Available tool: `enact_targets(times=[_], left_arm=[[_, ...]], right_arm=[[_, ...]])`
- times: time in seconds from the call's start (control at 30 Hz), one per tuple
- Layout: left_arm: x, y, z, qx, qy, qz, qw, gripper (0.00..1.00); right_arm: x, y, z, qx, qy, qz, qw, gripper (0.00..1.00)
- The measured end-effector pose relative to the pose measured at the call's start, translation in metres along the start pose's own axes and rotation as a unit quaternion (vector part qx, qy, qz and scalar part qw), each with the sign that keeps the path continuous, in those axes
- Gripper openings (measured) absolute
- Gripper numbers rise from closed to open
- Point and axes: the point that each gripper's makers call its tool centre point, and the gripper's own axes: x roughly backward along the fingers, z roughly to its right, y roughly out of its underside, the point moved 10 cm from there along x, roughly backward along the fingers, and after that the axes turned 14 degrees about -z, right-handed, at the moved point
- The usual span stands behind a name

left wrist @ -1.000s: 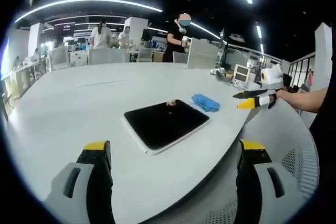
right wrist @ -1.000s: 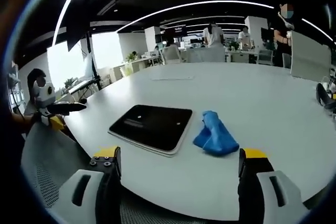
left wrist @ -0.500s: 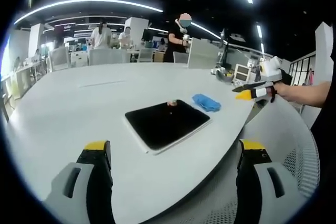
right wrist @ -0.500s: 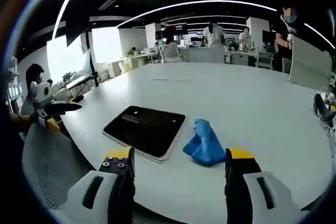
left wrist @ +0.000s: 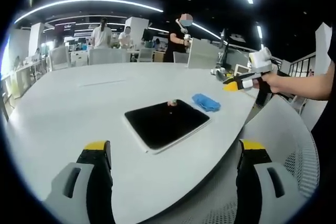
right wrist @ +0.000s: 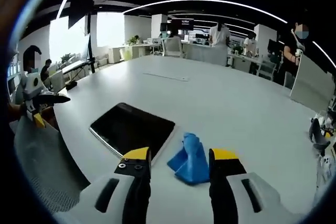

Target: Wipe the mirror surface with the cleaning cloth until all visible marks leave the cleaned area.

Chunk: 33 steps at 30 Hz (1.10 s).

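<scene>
- Moved closer over crumpled blue cleaning cloth [right wrist: 189, 153]: right gripper [right wrist: 176, 157], jaws narrowed but parted, nothing gripped.
- Left gripper [left wrist: 173, 148] wide open, near white table [left wrist: 63, 108] edge.
- Risk: cloth shoved onto dark rectangular mirror [right wrist: 131, 128] instead of pinched.

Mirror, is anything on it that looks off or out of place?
Yes. A small pinkish mark sits near the far edge of the mirror, on the side toward the blue cloth. Otherwise it looks flat and undamaged.
</scene>
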Motion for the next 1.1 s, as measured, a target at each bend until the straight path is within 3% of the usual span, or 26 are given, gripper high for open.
enact_targets(times=[0.2, 0.3, 0.7, 1.1], left_arm=[[0.0, 0.0, 0.0, -0.001, 0.002, -0.003, 1.0, 0.99], [0.0, 0.001, 0.0, 0.0, 0.0, -0.005, 1.0, 0.99], [0.0, 0.001, 0.0, 0.003, 0.001, -0.005, 1.0, 0.99], [-0.001, 0.0, 0.001, 0.0, 0.004, -0.003, 1.0, 0.99]], right_arm=[[-0.018, -0.003, 0.013, 0.008, 0.005, -0.016, 0.9998, 0.33], [-0.03, 0.002, 0.02, -0.012, 0.0, -0.033, 0.9994, 0.33], [-0.072, 0.013, 0.032, -0.017, 0.001, -0.093, 0.9955, 0.26], [-0.098, 0.012, 0.028, -0.018, -0.003, -0.134, 0.9908, 0.19]])
